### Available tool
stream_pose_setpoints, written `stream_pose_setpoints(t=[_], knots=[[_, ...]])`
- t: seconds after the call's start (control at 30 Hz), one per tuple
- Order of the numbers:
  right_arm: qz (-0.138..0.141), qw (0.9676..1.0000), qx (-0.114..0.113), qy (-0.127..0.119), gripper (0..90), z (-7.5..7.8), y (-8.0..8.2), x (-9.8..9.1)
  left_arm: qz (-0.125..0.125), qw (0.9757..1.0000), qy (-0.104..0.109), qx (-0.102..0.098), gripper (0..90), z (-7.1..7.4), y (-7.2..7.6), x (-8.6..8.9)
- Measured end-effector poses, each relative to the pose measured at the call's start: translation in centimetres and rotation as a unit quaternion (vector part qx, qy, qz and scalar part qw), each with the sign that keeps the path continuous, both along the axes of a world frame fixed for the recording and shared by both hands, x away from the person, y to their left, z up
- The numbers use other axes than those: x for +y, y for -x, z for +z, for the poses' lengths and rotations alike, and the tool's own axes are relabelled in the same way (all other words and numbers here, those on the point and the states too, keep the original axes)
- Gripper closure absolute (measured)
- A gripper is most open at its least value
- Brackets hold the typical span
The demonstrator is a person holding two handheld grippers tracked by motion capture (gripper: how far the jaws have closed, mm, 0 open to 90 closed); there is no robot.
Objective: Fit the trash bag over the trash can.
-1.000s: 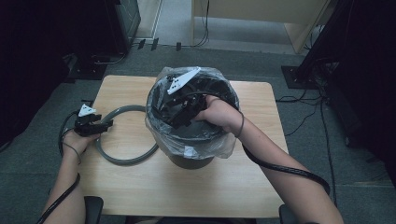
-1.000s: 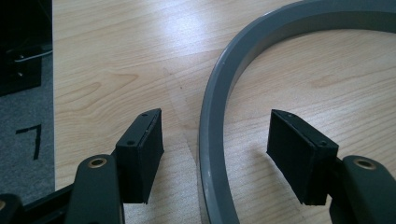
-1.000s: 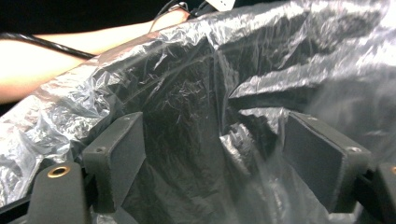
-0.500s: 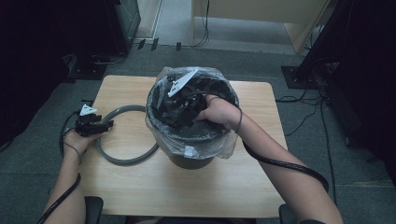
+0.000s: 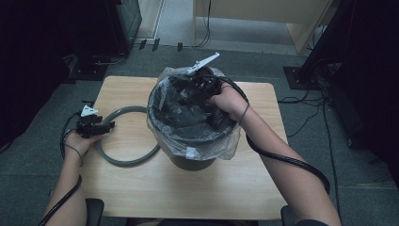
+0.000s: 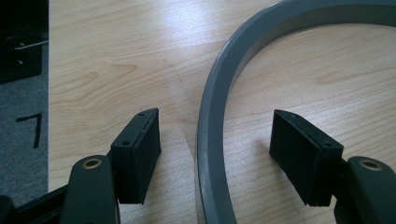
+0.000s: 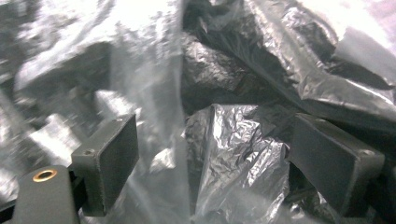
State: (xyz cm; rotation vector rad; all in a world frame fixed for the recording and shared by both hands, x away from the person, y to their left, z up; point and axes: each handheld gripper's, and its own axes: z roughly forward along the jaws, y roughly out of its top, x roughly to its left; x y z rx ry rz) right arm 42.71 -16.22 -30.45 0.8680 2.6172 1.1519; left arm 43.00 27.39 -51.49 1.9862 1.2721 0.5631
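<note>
We see our right gripper [image 7: 210, 158] with jaws standing apart and lately widening over crumpled clear liner [image 7: 243, 172], which lies between the pads untouched. Dark bag folds [image 7: 215, 74] lie toward twelve o'clock, and pale blurred plastic [image 7: 60, 84] toward ten.

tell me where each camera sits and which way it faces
High view: above the person's table edge, looking forward and down at the dark round bin; both forearms show.
Left gripper view: rides the left tongs, looking down on the grey plastic ring, which the high view shares.
Right gripper view: rides the right tongs, facing crinkled clear plastic liner.
</note>
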Motion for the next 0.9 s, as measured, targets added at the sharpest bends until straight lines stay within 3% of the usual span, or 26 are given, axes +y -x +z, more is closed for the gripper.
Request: stream_pose_setpoints(t=[0.33, 0.57, 0.73, 0.83, 0.9], knots=[[0.018, 0.9993, 0.001, 0.032, 16.2, -2.1, -0.8, 1.3, 0.002, 1.0, 0.007, 0.001, 31.8, 0.0, 0.0, 0.1], [0.033, 0.9991, -0.016, -0.021, 15.8, -0.2, 0.8, 1.3, 0.006, 0.9999, 0.012, 0.003, 31.8, 0.0, 0.0, 0.0], [0.087, 0.996, -0.009, -0.015, 15.0, -0.3, 3.0, 3.3, 0.004, 1.0, 0.005, 0.002, 30.4, 0.0, 0.0, -0.1], [0.095, 0.9954, -0.01, -0.003, 15.0, -0.9, 3.3, 4.4, 0.004, 1.0, 0.004, 0.002, 29.8, 0.0, 0.0, -0.2], [0.09, 0.9959, -0.001, -0.009, 15.0, -1.2, 3.1, 4.6, 0.003, 1.0, 0.007, 0.003, 29.7, 0.0, -0.1, -0.1]])
